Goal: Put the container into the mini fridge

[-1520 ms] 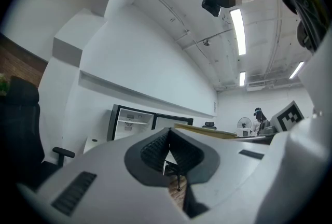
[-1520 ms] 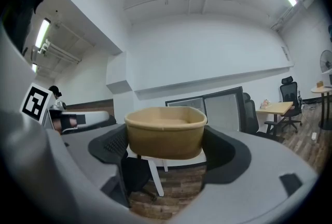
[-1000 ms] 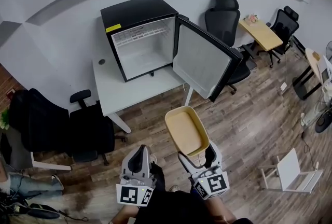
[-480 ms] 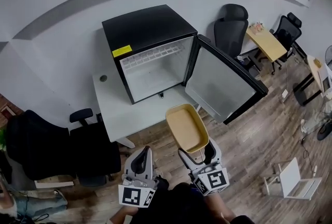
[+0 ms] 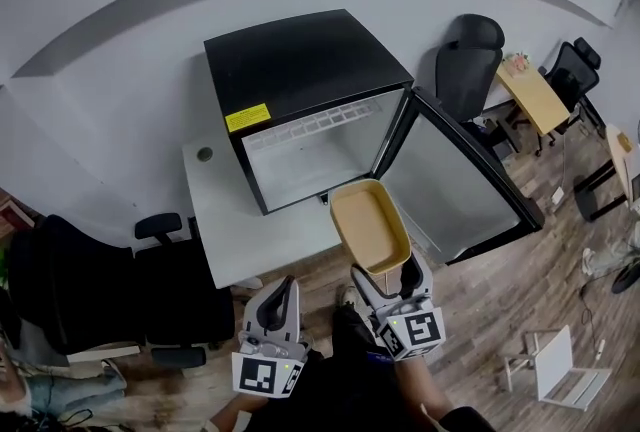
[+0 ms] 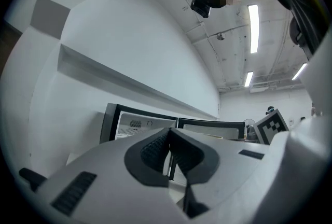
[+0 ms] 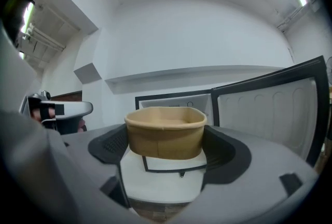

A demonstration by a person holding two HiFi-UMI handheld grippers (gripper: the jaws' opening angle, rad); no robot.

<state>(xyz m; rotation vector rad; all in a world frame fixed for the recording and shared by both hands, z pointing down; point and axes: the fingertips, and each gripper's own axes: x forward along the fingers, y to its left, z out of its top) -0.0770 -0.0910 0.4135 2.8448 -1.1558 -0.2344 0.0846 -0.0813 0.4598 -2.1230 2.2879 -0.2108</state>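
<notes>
One container (image 5: 368, 225) upright, long axis toward mini fridge (image 5: 300, 100)

Tan empty container (image 5: 369, 225) upright between right tongs (image 5: 384, 272), before black mini fridge (image 5: 300, 70); door wide open

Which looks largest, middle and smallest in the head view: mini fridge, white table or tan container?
1. mini fridge
2. white table, partly under the fridge
3. tan container, though nearest the camera

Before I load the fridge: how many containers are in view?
1: the tan container, gripped by the right tool, just in front of the open mini fridge. None shows inside the fridge, though its interior is partly hidden.
</notes>
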